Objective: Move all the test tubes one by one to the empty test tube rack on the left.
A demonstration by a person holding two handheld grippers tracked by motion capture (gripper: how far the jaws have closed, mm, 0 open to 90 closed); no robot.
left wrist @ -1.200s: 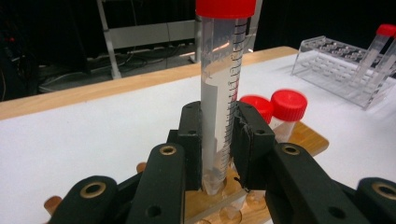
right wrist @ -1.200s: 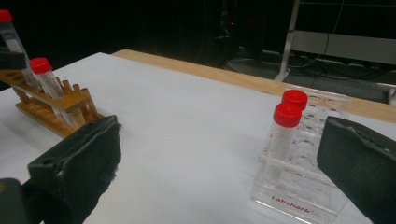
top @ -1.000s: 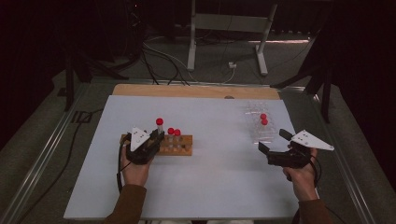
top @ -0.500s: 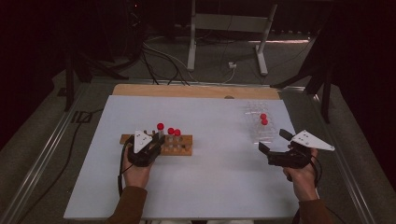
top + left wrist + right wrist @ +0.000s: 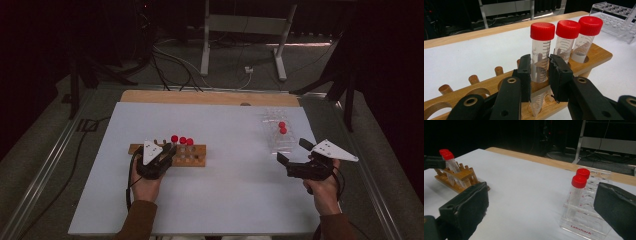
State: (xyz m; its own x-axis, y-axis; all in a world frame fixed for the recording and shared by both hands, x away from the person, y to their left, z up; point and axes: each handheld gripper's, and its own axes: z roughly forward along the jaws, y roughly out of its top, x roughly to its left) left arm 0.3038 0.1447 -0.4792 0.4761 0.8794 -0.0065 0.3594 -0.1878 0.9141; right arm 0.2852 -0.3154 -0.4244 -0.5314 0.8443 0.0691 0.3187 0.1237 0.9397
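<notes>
Gripping the nearest red-capped tube [image 5: 539, 53], my left gripper [image 5: 539, 75] had its fingers [image 5: 525, 72] narrowed against the clear graduated wall, one pad on each side, just below the middle of the tube. That tube stood upright in a hole of the wooden rack [image 5: 596, 53], its pointed tip showing below the top board. Two more red-capped tubes [image 5: 567, 40] stood just beside it in the same row, touching or nearly touching cap to cap. Short wooden pegs [image 5: 472, 79] ran along the far edge of the rack toward my left.

From the high view, the wooden rack [image 5: 192, 155] sat left of centre on the white counter [image 5: 225, 200], with my left hand [image 5: 145, 185] low behind it. My right gripper [image 5: 292, 156] hovered well apart, near the right edge of the counter, its fingers [image 5: 470, 202] spread wide with nothing between them. Ahead of it stood a clear plastic rack [image 5: 584, 225] holding two red-capped tubes [image 5: 578, 185] upright, one just behind the other. A wooden strip [image 5: 200, 97] bordered the far side of the counter.
</notes>
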